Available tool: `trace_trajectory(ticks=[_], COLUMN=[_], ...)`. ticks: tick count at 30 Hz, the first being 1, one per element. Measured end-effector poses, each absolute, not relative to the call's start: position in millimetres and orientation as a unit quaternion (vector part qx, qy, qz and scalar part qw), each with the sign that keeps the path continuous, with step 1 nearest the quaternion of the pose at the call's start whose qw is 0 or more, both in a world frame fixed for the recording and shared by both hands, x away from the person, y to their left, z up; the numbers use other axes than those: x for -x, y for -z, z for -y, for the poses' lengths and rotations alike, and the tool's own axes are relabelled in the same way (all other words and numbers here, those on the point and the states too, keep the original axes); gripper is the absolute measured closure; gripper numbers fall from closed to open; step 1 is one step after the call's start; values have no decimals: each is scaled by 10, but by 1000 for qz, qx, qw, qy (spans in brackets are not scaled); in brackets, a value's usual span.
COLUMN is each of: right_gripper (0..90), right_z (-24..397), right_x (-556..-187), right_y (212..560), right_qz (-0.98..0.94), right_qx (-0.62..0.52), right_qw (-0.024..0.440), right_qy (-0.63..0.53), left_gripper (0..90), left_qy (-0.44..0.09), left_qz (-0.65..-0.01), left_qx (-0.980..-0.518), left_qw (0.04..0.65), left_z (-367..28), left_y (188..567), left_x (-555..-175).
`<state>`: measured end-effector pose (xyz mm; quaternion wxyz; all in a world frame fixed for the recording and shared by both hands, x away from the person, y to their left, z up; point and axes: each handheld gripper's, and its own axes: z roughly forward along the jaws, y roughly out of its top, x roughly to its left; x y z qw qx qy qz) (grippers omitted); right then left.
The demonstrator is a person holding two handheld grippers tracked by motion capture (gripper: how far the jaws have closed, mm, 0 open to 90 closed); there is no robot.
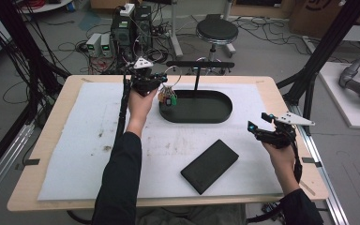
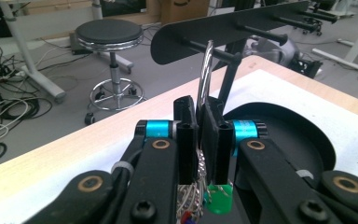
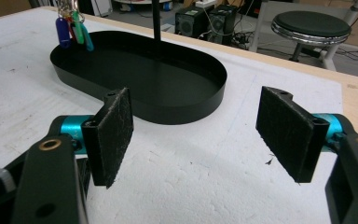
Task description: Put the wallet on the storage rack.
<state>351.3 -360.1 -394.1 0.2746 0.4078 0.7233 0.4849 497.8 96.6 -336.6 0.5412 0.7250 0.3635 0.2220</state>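
The left gripper (image 2: 200, 140) pinches the silver key ring (image 2: 206, 70) with coloured tags beside a peg of the black metal rack (image 2: 223, 28). It may miss the peg (the ring swings). The right gripper (image 3: 196, 135) stands wide, empty.

Left claw (image 1: 165, 89) with key bunch (image 1: 168, 97) above tray (image 1: 215, 115)
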Motion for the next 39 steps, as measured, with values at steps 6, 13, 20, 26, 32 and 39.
trace_trajectory(ticks=[6, 13, 20, 26, 32, 39], right_gripper=[278, 278, 278, 278, 277, 277], right_z=[3600, 3608, 3610, 3610, 3595, 3607], right_x=[-3513, -3511, -3498, -3491, -3464, -3396], right_y=[3941, 3940, 3933, 3930, 3936, 3935], right_qz=[-723, -722, -722, -720, -724, -723], right_qx=[-408, -409, -410, -413, -412, -410], right_qw=[275, 276, 279, 280, 280, 284], right_qy=[-485, -484, -483, -482, -478, -479], left_gripper=[745, 480, 376, 313, 291, 265], left_qy=[-241, -266, -264, -257, -282, -286], left_qz=[-365, -368, -342, -330, -344, -355], left_qx=[-719, -723, -729, -738, -731, -720], left_qw=[539, 521, 532, 530, 518, 523], left_z=[-997, -1021, -1099, -1199, -1365, -1550], left_y=[3334, 3283, 3271, 3300, 3408, 3578], left_x=[-4930, -4763, -4416, -4026, -3577, -3227])
